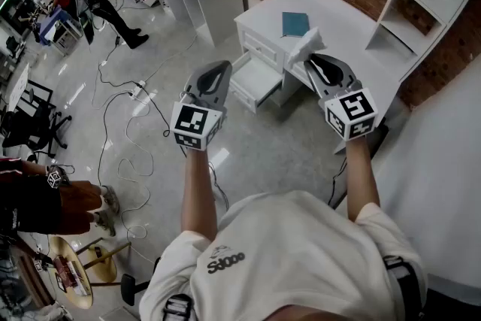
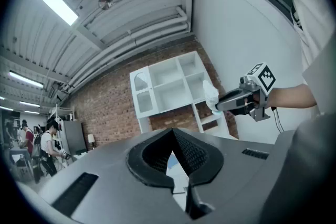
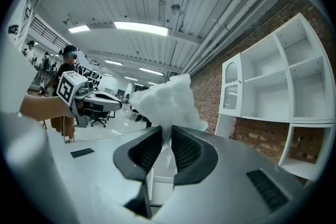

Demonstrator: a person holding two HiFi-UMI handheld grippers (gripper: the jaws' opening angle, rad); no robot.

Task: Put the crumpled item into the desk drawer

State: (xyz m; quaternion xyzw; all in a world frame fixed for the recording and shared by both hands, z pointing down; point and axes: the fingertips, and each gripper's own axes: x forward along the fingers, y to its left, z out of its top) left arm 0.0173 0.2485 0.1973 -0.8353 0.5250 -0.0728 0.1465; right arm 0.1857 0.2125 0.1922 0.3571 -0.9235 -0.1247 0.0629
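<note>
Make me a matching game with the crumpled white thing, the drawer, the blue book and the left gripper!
Things:
1. crumpled item
2. desk drawer
3. blue book
4. left gripper

States:
A. pulled open
B. jaws together, nothing in them
C. lying on the desk top
D. pinched in the right gripper

Pairs: 1-D, 2-A, 3-C, 4-B

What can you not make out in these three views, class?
- Open drawer: contents too small to tell, head view.
- Crumpled item: lower part hidden between the fingers of the right gripper, right gripper view; paper or cloth unclear.
- Teal book: cover print too small, head view.
</note>
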